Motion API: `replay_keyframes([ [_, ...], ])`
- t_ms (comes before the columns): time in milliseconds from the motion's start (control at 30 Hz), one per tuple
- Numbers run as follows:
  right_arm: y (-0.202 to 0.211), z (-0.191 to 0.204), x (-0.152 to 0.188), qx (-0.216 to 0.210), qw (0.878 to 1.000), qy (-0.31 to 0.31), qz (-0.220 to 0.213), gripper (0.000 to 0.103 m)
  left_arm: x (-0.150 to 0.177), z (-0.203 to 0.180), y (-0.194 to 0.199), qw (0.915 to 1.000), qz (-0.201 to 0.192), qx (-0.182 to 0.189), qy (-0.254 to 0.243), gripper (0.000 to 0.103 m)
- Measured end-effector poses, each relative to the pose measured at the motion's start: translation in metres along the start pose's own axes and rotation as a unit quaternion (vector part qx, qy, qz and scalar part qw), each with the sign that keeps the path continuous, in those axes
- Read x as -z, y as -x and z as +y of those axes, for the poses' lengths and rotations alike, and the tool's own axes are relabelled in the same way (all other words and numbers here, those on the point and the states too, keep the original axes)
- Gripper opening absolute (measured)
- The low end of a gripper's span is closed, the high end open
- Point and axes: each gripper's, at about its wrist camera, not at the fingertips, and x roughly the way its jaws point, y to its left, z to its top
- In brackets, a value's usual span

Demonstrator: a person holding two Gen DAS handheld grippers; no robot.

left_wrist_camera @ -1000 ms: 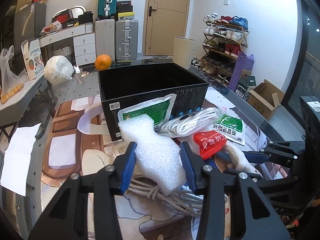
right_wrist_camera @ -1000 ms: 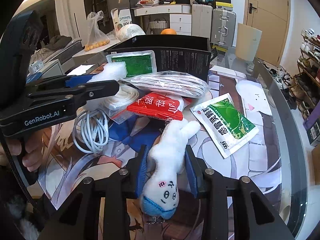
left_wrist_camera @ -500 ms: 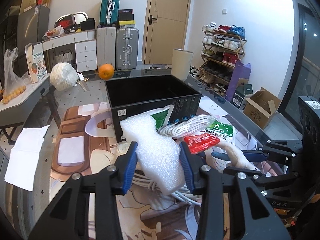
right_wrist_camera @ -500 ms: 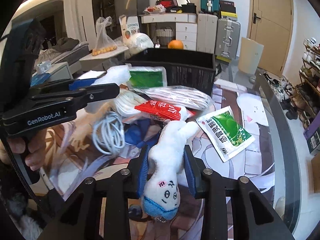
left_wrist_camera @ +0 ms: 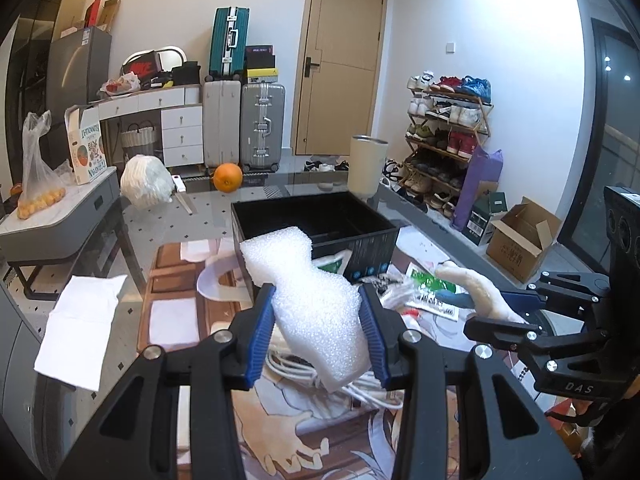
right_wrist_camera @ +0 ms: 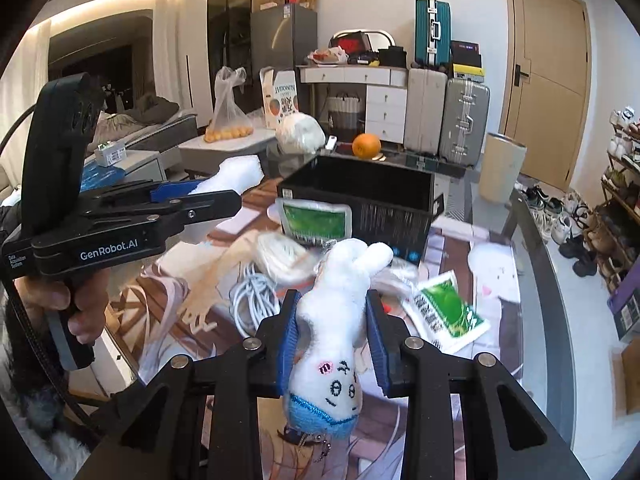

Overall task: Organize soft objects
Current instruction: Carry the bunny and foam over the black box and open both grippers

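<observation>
- both held things sit higher than a second ago: the foam piece (left_wrist_camera: 316,300) now overlaps the near rim of the black box (left_wrist_camera: 312,220) in the left view, and the plush rabbit (right_wrist_camera: 336,320) is off the mat with its ears in front of the box wall.
- my left tongs (left_wrist_camera: 318,332) are clenched on the foam piece, blue pads (left_wrist_camera: 260,332) pressed into both its sides, centre of the frame.
- my right tongs (right_wrist_camera: 332,332) are clenched on the plush rabbit around its middle, face and blue hem hanging toward the bottom of the frame.
- from the right view i see the left tongs (right_wrist_camera: 200,196) at middle left, foam sticking out past the tips, a hand (right_wrist_camera: 76,300) on the grip.
- from the left view the right tongs (left_wrist_camera: 492,308) sit at lower right with the rabbit's white body between the fingers.
- the black box (right_wrist_camera: 360,196) stands open on the table, centre of the right view.
- a green packet (right_wrist_camera: 314,220) leans against its near wall; another green packet (right_wrist_camera: 448,312) lies flat at right of centre, blurred.
- a white cable coil (right_wrist_camera: 252,300) lies on the mat just left of the rabbit.
- an orange (right_wrist_camera: 366,145) rests beyond the box.
</observation>
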Motion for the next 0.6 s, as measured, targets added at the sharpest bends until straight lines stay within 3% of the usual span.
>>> replay_keyframes([
  [600, -0.05, -0.04, -0.084, -0.011, 1.0, 0.006, -0.026, 0.032, -0.057, 0.023, -0.055, 1.0, 0.0, 0.01, 0.002, 0.04],
])
